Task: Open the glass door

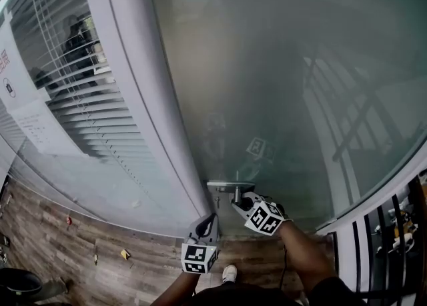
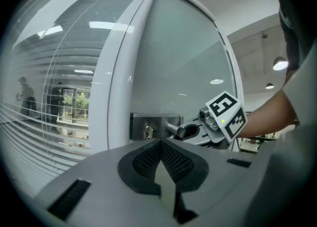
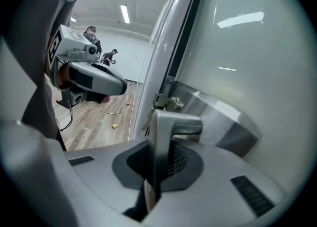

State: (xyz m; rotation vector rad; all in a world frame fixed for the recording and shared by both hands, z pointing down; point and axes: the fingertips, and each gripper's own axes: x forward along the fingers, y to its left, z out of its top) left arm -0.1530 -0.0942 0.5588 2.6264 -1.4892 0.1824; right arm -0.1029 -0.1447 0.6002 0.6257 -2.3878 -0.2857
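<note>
The glass door carries a metal lever handle on a steel lock plate beside the white frame. My right gripper is shut on the handle. In the right gripper view the lever runs down between the two pads of the right gripper, and something small hangs at the lock. My left gripper hangs just left of and below the handle, pointing at the frame. Its pads meet with nothing between them in the left gripper view. From there the right gripper shows on the handle.
A white door frame stands left of the glass, with a blinded window beyond it. Wooden floor lies below, with small scraps on it. A black railing is at the right. People stand far off.
</note>
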